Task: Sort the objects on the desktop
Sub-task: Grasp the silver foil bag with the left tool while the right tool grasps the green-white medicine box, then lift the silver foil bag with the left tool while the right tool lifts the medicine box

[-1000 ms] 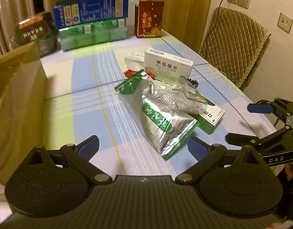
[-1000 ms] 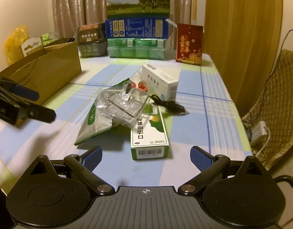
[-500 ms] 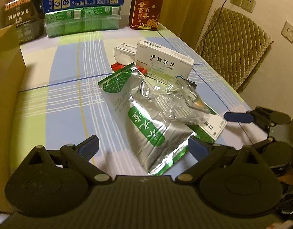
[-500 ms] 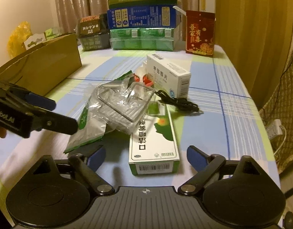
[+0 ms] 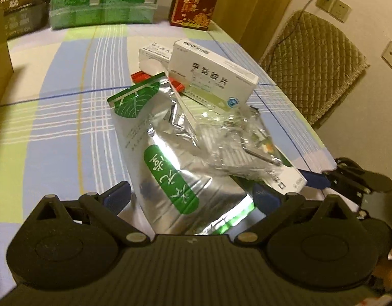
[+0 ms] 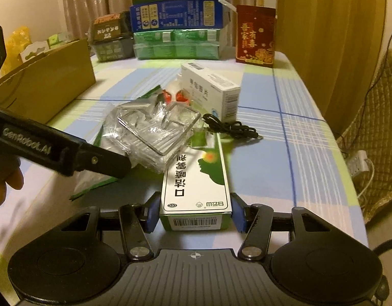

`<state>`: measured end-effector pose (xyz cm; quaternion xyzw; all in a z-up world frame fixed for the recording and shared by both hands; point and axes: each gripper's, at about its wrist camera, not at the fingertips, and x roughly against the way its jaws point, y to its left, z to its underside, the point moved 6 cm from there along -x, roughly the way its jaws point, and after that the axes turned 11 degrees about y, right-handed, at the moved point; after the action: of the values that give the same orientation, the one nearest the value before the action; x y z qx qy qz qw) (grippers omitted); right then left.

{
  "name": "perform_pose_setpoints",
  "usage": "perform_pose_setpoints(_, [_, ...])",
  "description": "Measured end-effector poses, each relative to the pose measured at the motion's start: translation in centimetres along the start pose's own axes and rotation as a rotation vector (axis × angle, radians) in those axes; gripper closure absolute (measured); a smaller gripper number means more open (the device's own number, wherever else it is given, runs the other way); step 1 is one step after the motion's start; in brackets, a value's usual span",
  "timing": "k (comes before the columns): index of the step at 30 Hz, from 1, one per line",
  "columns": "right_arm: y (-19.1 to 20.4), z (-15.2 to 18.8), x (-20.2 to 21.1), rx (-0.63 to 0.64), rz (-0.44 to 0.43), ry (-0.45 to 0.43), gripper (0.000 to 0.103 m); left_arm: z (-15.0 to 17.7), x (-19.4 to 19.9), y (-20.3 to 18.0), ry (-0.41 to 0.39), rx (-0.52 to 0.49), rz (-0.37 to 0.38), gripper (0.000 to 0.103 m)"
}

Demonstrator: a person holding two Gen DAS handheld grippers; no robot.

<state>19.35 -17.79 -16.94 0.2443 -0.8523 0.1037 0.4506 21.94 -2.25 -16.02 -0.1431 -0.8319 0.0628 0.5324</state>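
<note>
**Both tools have closed in on the pile; right tool now straddles the green-and-white box**

Over the last second both tools have come forward from well short of the clutter on the table (image 6: 310, 153). That suggests sorting is only starting: nothing is lifted yet, and the cardboard box (image 6: 50, 86) at ten o'clock is the likely destination.

The silver-and-green foil pouch (image 5: 175, 168) lies at twelve o'clock from the left tool (image 5: 193, 196), whose pads stand wide apart, one on each side of the pouch's near end, gripping nothing.

The right tool (image 6: 196, 215) has its blue pads beside the near end of the green-and-white medicine box (image 6: 196, 178), not visibly clamped. A crumpled clear plastic wrapper (image 6: 155, 137) rests on that box's far end, so lifting may drag it.
</note>
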Motion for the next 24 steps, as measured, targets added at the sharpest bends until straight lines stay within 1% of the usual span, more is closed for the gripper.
perform_pose_setpoints(4, [-0.7,0.2,0.2,-0.023,0.030,0.001,0.050,-0.1,-0.4,0.4,0.013,0.018,-0.017,0.004])
perform_pose_setpoints(5, [-0.9,0.3,0.3,-0.030,0.035,0.001,0.050,0.1,-0.5,0.5,0.021,0.014,-0.017,0.007])
perform_pose_setpoints(6, [-1.0,0.4,0.4,-0.035,0.041,0.003,0.050,0.2,-0.5,0.5,0.028,0.003,-0.015,0.014])
perform_pose_setpoints(8, [-1.1,0.6,0.6,-0.041,0.044,0.005,0.050,0.6,-0.3,0.5,0.039,-0.016,-0.032,0.018])
perform_pose_setpoints(10, [-1.1,0.9,0.9,-0.050,0.043,0.008,0.051,1.1,0.2,0.5,0.043,-0.037,-0.045,0.027])
perform_pose_setpoints(12, [-0.9,1.3,1.2,-0.055,0.042,0.016,0.051,1.6,0.9,0.6,0.044,-0.059,-0.066,0.041])
perform_pose_setpoints(13, [-0.8,1.5,1.4,-0.059,0.044,0.018,0.051,2.0,1.3,0.6,0.045,-0.074,-0.084,0.045])
perform_pose_setpoints(14, [-0.7,1.8,1.7,-0.065,0.047,0.020,0.051,2.3,1.6,0.6,0.052,-0.087,-0.098,0.056])
perform_pose_setpoints(15, [-0.7,2.1,2.0,-0.071,0.050,0.022,0.051,2.7,1.8,0.8,0.056,-0.092,-0.105,0.062])
perform_pose_setpoints(17, [-0.6,2.6,2.4,-0.085,0.057,0.026,0.051,3.4,2.2,0.9,0.060,-0.100,-0.124,0.063])
perform_pose_setpoints(18, [-0.6,2.9,2.6,-0.090,0.065,0.029,0.051,3.8,2.4,1.0,0.062,-0.107,-0.137,0.065])
perform_pose_setpoints(20, [-0.6,3.6,3.3,-0.108,0.083,0.029,0.051,4.4,2.9,0.9,0.054,-0.123,-0.139,0.065])
perform_pose_setpoints(22, [-0.7,4.2,3.9,-0.124,0.091,0.026,0.051,4.7,3.6,0.8,0.039,-0.147,-0.144,0.058])
perform_pose_setpoints(23, [-0.7,4.4,4.1,-0.129,0.092,0.022,0.051,4.7,3.8,0.7,0.034,-0.158,-0.149,0.048])
perform_pose_setpoints(24, [-0.7,4.3,4.2,-0.130,0.092,0.019,0.051,4.5,4.1,0.7,0.027,-0.174,-0.151,0.043])
